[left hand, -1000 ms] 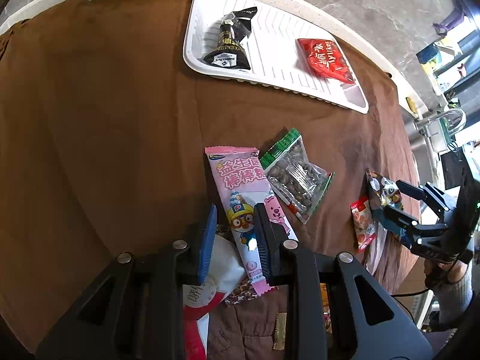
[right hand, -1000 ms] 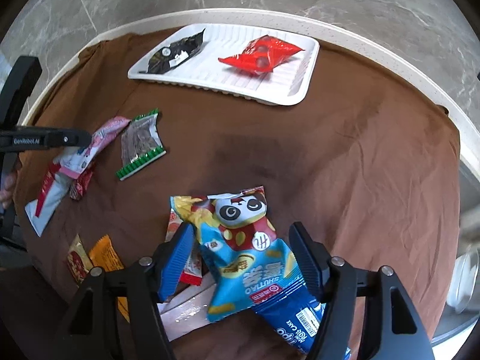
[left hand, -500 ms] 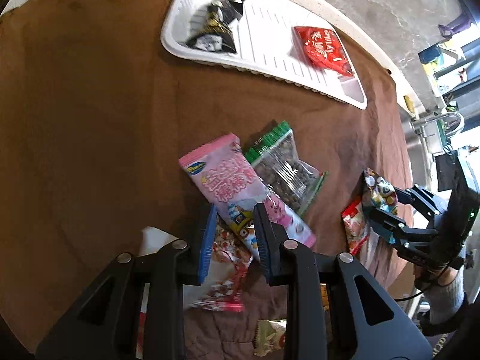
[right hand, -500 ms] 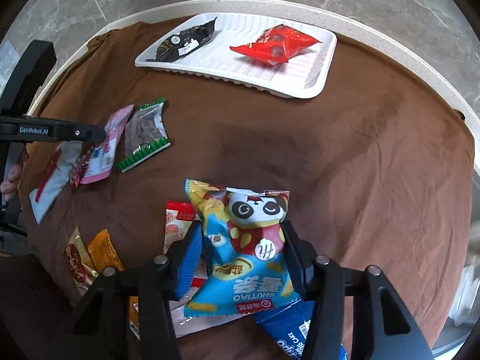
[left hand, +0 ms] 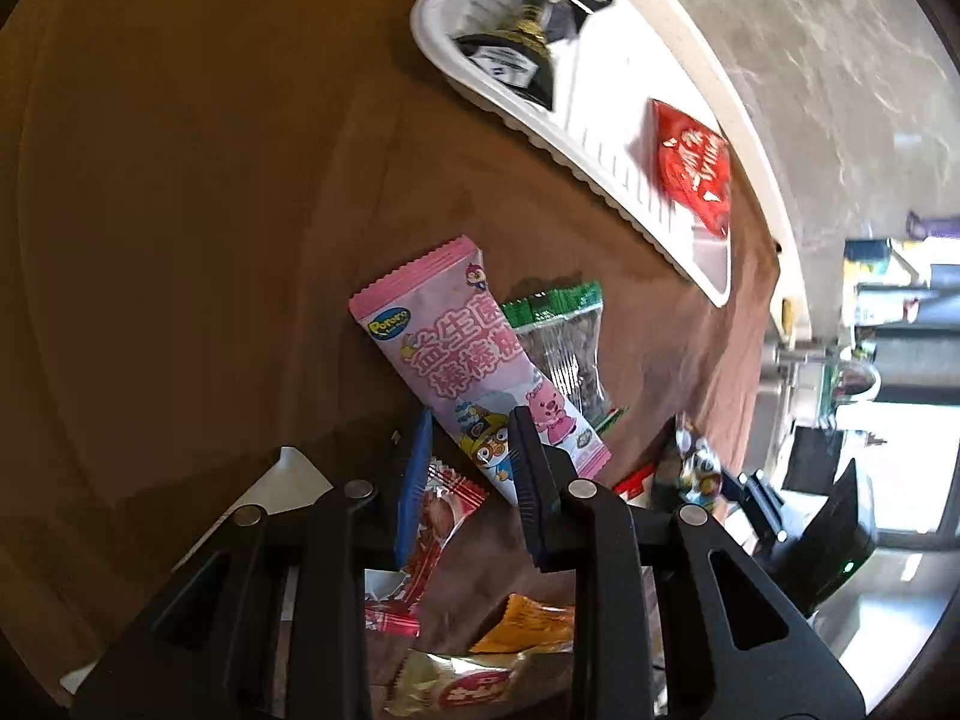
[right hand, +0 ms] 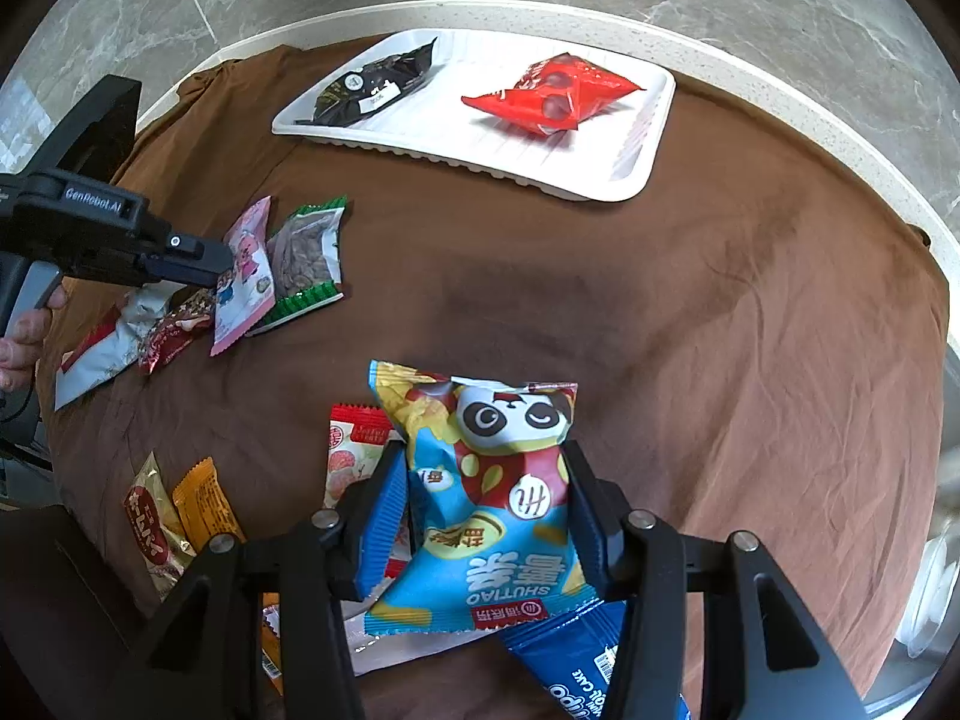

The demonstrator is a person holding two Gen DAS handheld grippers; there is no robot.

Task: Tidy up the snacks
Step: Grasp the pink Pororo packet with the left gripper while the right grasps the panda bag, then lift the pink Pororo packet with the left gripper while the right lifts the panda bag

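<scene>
Two snack packets gripped, one in each gripper, over the brown-clothed counter.

The pink packet (left hand: 474,372) is clamped at its lower end by the left gripper (left hand: 465,468) and angles up beside a green-edged nut packet (left hand: 567,348). The right gripper (right hand: 480,516) squeezes the panda snack bag (right hand: 486,480) between its blue fingers (right hand: 384,516). On the white tray (right hand: 630,162) at the far side lie a black packet (right hand: 372,90) and a red packet (right hand: 546,96). Loose snacks lie on the brown cloth (right hand: 690,300).
</scene>
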